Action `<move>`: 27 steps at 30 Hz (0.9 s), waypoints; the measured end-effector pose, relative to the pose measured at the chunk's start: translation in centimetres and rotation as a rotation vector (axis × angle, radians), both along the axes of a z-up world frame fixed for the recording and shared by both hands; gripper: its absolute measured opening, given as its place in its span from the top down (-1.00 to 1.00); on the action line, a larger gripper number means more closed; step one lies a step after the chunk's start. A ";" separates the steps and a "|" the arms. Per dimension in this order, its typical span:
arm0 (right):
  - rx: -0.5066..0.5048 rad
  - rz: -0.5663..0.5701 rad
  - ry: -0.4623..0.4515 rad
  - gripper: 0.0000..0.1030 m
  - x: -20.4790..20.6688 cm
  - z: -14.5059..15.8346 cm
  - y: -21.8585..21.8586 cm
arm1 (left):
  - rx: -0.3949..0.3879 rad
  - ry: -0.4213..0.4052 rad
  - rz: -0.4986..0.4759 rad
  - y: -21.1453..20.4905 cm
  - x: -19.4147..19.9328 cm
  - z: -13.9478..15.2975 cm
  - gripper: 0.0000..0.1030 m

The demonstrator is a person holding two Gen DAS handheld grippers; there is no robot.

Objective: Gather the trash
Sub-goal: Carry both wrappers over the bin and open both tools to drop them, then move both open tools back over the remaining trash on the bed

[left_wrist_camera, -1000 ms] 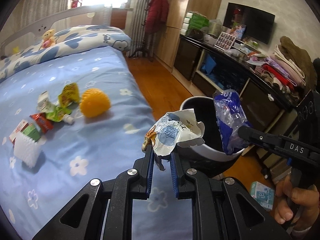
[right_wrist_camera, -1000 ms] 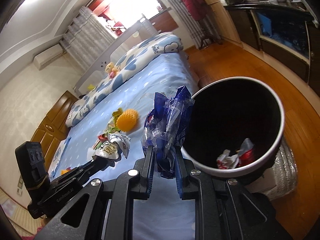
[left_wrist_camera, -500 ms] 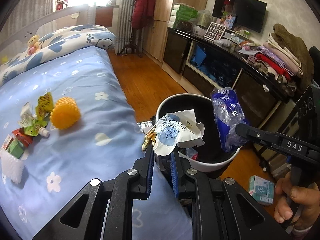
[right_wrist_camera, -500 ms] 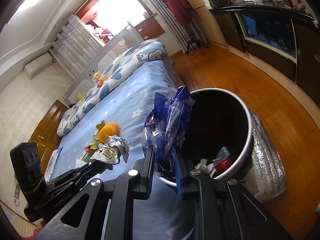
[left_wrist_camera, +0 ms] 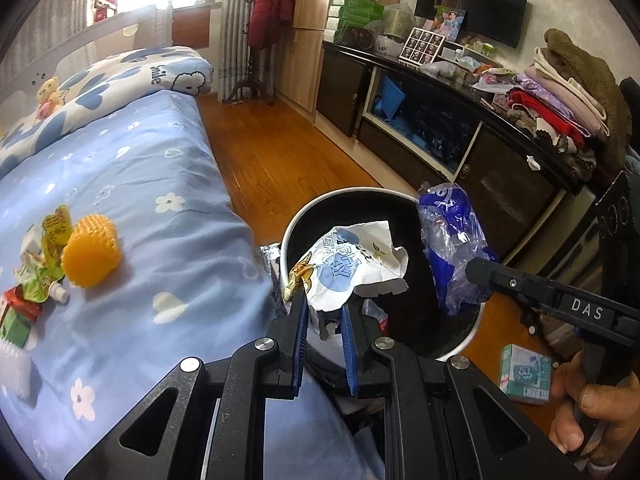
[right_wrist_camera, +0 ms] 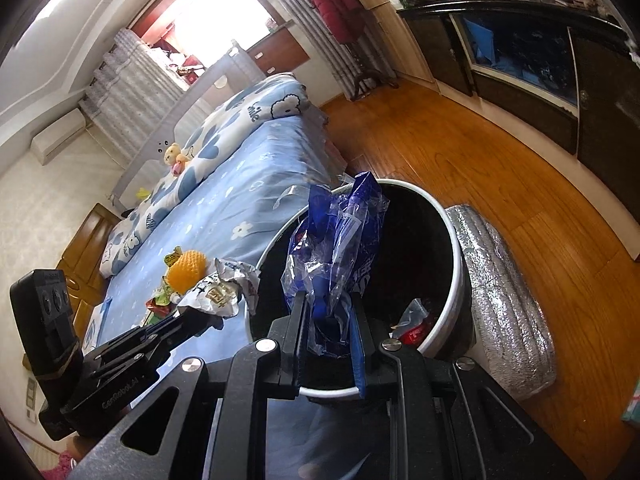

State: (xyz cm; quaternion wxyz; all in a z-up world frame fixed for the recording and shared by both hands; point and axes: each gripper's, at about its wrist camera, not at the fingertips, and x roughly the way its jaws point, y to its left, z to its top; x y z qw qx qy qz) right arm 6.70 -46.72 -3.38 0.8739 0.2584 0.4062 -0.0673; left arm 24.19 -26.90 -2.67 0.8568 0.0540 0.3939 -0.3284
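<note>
crumpled white wrapper (left_wrist_camera: 354,266), blue print, crinkled blue plastic bag (right_wrist_camera: 340,236)

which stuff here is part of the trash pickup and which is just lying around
Part of the job:
- white crumpled wrapper, held in the left gripper
- blue plastic bag, held in the right gripper
- trash bin
- wrappers on the bed

Just lying about:
- yellow spiky ball
- teddy bear
- folded clothes
- silver roll
- small box on the floor

bin (left_wrist_camera: 460,354) beside bed (left_wrist_camera: 132,184) | wrappers (left_wrist_camera: 38,268) on bed | box (left_wrist_camera: 524,372) on floor
</note>
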 end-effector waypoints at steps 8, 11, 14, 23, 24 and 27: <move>-0.010 -0.003 0.023 0.64 0.8 -0.2 -0.4 | 0.013 0.018 -0.021 -1.9 0.9 -0.5 0.70; -0.010 -0.004 0.035 0.64 1.0 -0.5 -0.6 | 0.015 0.025 -0.026 -2.5 0.9 -0.5 0.69; -0.006 0.002 0.050 0.55 1.3 -0.8 -0.8 | 0.017 0.033 -0.026 -3.0 0.8 -0.5 0.55; -0.008 -0.028 0.047 0.11 0.9 -0.6 -1.6 | 0.008 0.047 -0.002 -2.7 0.6 -0.5 -0.08; -0.009 -0.032 0.043 0.10 0.8 -0.5 -1.6 | 0.006 0.048 0.002 -2.5 0.6 -0.6 -0.08; -0.010 -0.041 0.034 0.06 0.6 -0.2 -1.4 | 0.003 0.050 0.012 -1.7 0.3 -0.6 -0.08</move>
